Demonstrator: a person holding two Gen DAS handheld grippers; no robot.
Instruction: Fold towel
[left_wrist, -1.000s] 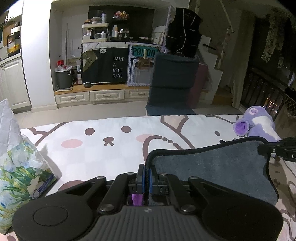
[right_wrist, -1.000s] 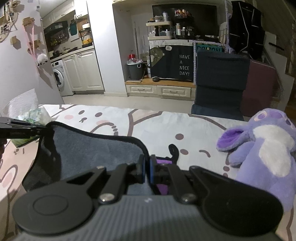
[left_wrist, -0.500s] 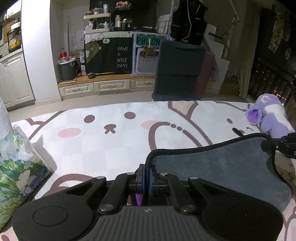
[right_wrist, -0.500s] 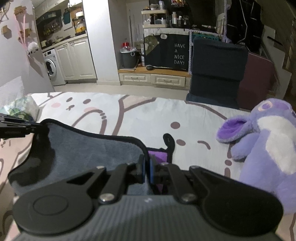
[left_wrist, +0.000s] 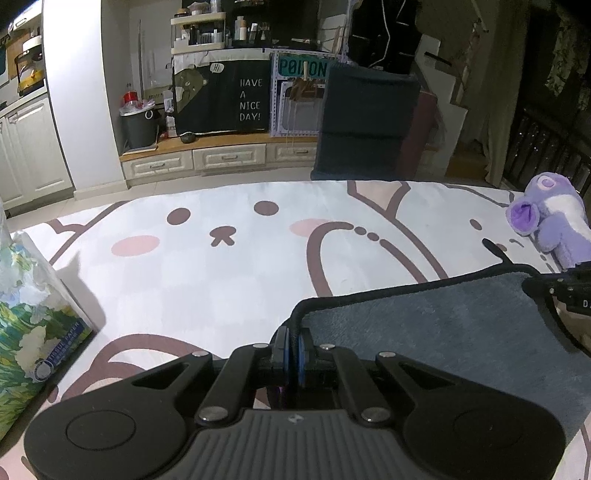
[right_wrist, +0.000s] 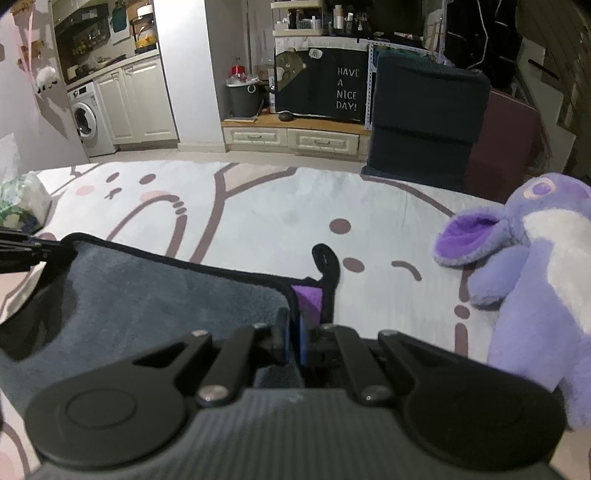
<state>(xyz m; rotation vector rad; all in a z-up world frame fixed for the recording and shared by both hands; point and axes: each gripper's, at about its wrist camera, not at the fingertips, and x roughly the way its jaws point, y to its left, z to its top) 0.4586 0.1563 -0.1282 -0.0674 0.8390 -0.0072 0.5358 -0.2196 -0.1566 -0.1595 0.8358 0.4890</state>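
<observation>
A dark grey towel with a black hem (left_wrist: 436, 328) is stretched between both grippers just above the cartoon-print bed cover (left_wrist: 229, 273). My left gripper (left_wrist: 293, 343) is shut on its left corner. My right gripper (right_wrist: 293, 332) is shut on its right corner, where a purple underside and a black hanging loop (right_wrist: 327, 260) show. In the right wrist view the towel (right_wrist: 155, 295) runs left to the left gripper (right_wrist: 22, 253). In the left wrist view the right gripper (left_wrist: 561, 291) shows at the right edge.
A purple plush toy (right_wrist: 535, 266) lies on the bed right of the towel, also in the left wrist view (left_wrist: 550, 221). A floral tissue pack (left_wrist: 26, 317) sits at the left. Beyond the bed's far edge are a dark chair (left_wrist: 365, 114) and low cabinets (left_wrist: 221, 158).
Both grippers have carried the towel's held edge forward and lower over the bed, and more of the bed cover shows. Both grips have stayed shut.
</observation>
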